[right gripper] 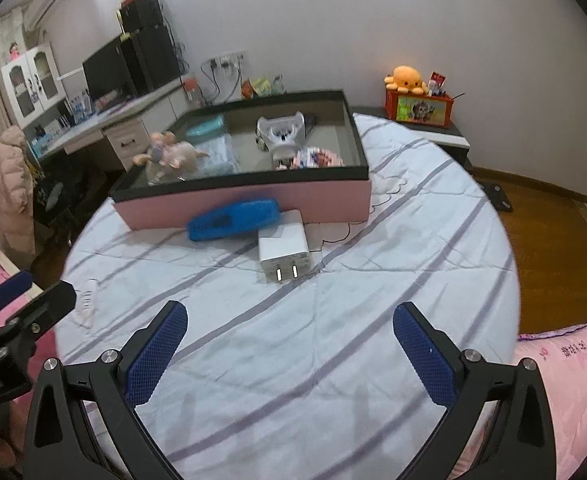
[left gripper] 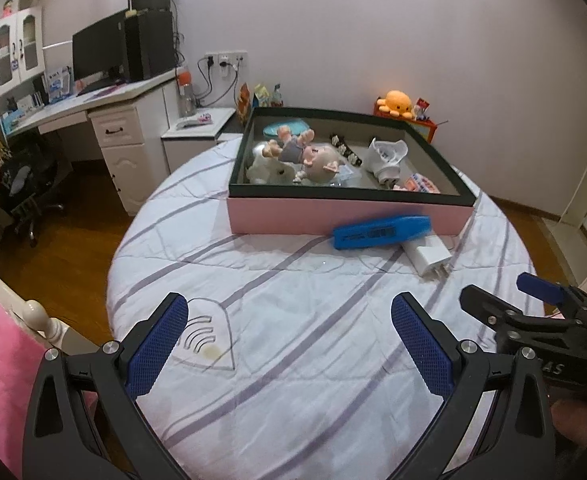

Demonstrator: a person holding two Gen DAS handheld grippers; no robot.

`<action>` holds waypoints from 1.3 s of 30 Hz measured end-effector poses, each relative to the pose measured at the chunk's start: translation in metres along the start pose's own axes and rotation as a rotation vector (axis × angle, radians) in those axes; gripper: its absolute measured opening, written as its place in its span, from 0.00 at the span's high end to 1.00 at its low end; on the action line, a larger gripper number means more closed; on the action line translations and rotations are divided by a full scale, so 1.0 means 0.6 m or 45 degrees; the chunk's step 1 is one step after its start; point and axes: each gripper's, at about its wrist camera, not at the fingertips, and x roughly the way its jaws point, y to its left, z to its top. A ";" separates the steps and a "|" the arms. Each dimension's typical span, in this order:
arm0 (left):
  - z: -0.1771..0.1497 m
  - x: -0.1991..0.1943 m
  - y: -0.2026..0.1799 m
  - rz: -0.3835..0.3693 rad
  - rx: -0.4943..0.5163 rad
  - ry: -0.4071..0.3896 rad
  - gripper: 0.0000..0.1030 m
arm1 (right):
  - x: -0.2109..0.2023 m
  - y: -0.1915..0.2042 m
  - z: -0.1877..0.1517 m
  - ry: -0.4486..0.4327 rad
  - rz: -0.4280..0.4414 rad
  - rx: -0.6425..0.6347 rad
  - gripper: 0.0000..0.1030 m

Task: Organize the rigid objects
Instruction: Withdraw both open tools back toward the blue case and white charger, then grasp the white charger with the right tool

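Bedroom clutter frames the scene: a white corner desk with a dark monitor (left gripper: 99, 50) sits far left, and a striped white quilt on the bed (right gripper: 293, 340) fills the foreground. Left to right across the quilt, the left gripper (left gripper: 289, 324) hovers with its blue-padded jaws spread wide and nothing between them. Ahead of it rests the shallow pink cardboard box with a black rim (left gripper: 285, 220), already holding a baby doll (left gripper: 305, 152) and other small items. Leaning against the box's near wall is the blue plastic oblong case (right gripper: 233, 220), its long axis running roughly left to right along that wall. Touching its right end lies the white rectangular plug charger (right gripper: 283, 250), long axis pointing from the box toward the camera, metal prongs nearest. The right gripper (right gripper: 289, 324) is likewise wide open and empty, and the charger sits almost straight ahead of it, so this hand looks better placed; the prong end faces it, and the fingers would likely close across the charger's short width.
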 end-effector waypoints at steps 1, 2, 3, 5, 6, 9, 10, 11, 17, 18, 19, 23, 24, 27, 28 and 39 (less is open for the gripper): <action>0.002 0.011 -0.001 0.001 -0.001 0.010 0.00 | 0.012 -0.001 0.004 0.011 -0.006 -0.003 0.00; 0.004 0.018 -0.002 0.001 -0.003 0.018 0.00 | 0.028 -0.004 0.008 0.025 -0.012 -0.004 0.00; 0.006 0.028 -0.002 0.003 -0.005 0.027 0.00 | 0.039 -0.006 0.013 0.033 -0.014 -0.003 0.00; 0.010 0.045 -0.003 0.007 -0.008 0.041 0.00 | 0.059 -0.008 0.021 0.047 -0.018 -0.002 0.00; 0.012 0.052 -0.002 0.009 -0.009 0.046 0.00 | 0.069 -0.010 0.024 0.056 -0.024 -0.003 0.00; 0.016 0.071 -0.001 0.018 -0.012 0.065 0.00 | 0.098 -0.012 0.035 0.084 -0.028 -0.008 0.00; 0.017 0.076 0.000 0.017 -0.015 0.071 0.00 | 0.106 -0.012 0.037 0.092 -0.028 -0.013 0.00; 0.018 0.081 0.000 0.017 -0.017 0.077 0.00 | 0.113 -0.012 0.039 0.098 -0.023 -0.017 0.00; 0.025 0.104 -0.003 0.023 -0.020 0.094 0.00 | 0.129 0.001 0.048 0.088 -0.050 -0.092 0.29; 0.026 0.107 -0.006 0.020 -0.019 0.096 0.00 | 0.127 0.002 0.048 0.085 -0.047 -0.103 0.34; 0.027 0.109 -0.008 0.019 -0.019 0.097 0.00 | 0.126 0.002 0.049 0.080 -0.034 -0.109 0.42; 0.034 0.115 -0.023 0.000 -0.009 0.097 0.00 | 0.123 0.006 0.050 0.063 -0.009 -0.139 0.59; 0.036 0.116 -0.028 -0.006 -0.004 0.094 0.00 | 0.122 0.004 0.049 0.060 0.001 -0.135 0.59; 0.042 0.120 -0.041 -0.037 0.006 0.086 0.00 | 0.114 -0.004 0.046 0.053 0.019 -0.121 0.59; 0.044 0.122 -0.045 -0.054 0.007 0.089 0.00 | 0.112 -0.006 0.045 0.052 0.015 -0.121 0.59; 0.058 0.164 -0.091 -0.116 0.009 0.141 0.00 | 0.094 -0.044 0.041 0.049 -0.044 -0.102 0.59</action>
